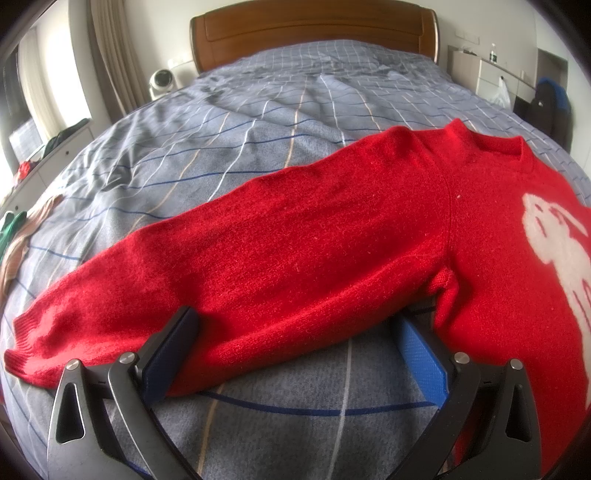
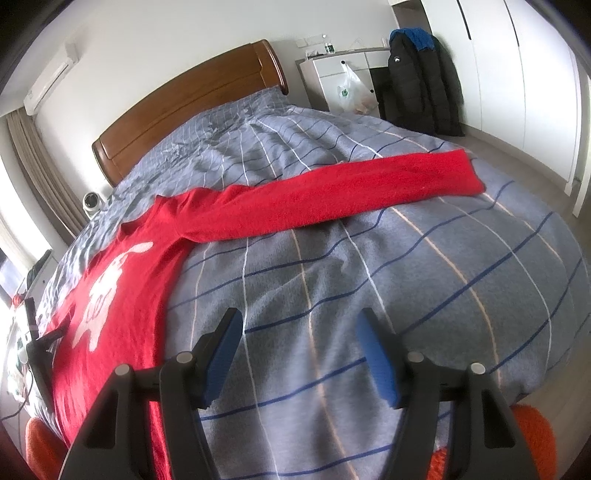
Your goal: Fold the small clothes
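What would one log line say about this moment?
item: red knit sweater with white rabbit flat on grey checked bedspread | left gripper: open at sleeve edge | right gripper: open, empty | folding: not started

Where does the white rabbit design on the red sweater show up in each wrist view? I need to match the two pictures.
Left wrist view: the white rabbit design sits at the far right edge, on the red sweater, partly cut off.
Right wrist view: the white rabbit design is at lower left, on the sweater's body.
Shared landmark: the wooden headboard at the far end of the bed.
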A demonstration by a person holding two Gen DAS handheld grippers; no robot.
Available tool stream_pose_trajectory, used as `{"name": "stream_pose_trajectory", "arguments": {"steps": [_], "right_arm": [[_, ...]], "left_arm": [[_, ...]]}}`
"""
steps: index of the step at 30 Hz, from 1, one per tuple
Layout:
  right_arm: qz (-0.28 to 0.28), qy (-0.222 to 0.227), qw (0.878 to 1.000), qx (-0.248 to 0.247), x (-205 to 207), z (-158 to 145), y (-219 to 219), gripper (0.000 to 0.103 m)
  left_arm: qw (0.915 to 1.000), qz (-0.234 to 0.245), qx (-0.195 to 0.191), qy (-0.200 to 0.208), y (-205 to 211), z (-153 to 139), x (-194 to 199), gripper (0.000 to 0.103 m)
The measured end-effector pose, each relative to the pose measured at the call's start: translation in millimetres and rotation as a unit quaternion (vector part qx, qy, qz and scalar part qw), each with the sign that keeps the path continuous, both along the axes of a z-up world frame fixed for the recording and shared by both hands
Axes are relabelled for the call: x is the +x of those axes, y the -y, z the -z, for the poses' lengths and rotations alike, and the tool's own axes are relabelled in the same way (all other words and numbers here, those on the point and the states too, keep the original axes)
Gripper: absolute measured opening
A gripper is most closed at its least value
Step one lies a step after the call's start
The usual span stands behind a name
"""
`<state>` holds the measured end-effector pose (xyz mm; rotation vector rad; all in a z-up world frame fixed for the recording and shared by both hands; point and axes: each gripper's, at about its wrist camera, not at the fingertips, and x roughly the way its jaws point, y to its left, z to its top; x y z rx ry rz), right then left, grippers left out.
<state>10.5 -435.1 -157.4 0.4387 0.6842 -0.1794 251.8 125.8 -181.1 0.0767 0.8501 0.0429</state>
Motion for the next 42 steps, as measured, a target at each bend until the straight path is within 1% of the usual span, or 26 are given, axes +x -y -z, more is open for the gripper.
{"name": "stream_pose_trajectory", "arguments": {"steps": [4, 9, 13, 17, 22, 29, 32, 33, 36, 40, 42], "right_arm": [[0.006, 0.004, 1.000, 0.006, -6, -2, 4, 0.064], [0.014, 0.000, 0.999, 0.029, -1, 3, 10, 0.066], [0.001, -0.005, 1.000, 0.011, 4, 1, 1, 0.066], [-0.007, -0.001, 1.000, -0.005, 1, -2, -5, 0.066], [0.006, 0.006, 1.000, 0.010, -3, -3, 2, 0.066], [0.004, 0.009, 1.000, 0.015, -3, -4, 5, 0.066], [0.009, 0.016, 0.999, 0.043, -5, -9, 12, 0.066], [0.013, 0.021, 0.998, 0.063, -7, -11, 19, 0.066], [0.025, 0.031, 0.995, 0.095, -10, -22, 41, 0.066], [0.062, 0.040, 0.987, 0.140, -13, -39, 95, 0.066], [0.080, 0.037, 0.981, 0.170, -9, -39, 123, 0.066]], "left_arm": [[1.0000, 0.000, 0.000, 0.000, 0, 0, 0, 0.103], [1.0000, 0.000, 0.000, 0.000, 0, 0, 0, 0.103], [1.0000, 0.000, 0.000, 0.000, 0, 0, 0, 0.103], [1.0000, 0.000, 0.000, 0.000, 0, 0, 0, 0.103], [1.0000, 0.000, 0.000, 0.000, 0, 0, 0, 0.103], [1.0000, 0.000, 0.000, 0.000, 0, 1, 0, 0.103], [1.0000, 0.000, 0.000, 0.000, 0, 1, 0, 0.103], [1.0000, 0.000, 0.000, 0.000, 0, 1, 0, 0.103], [1.0000, 0.000, 0.000, 0.000, 0, 1, 0, 0.103], [1.0000, 0.000, 0.000, 0.000, -1, 1, 0, 0.103], [1.0000, 0.000, 0.000, 0.000, -1, 1, 0, 0.103]]}}
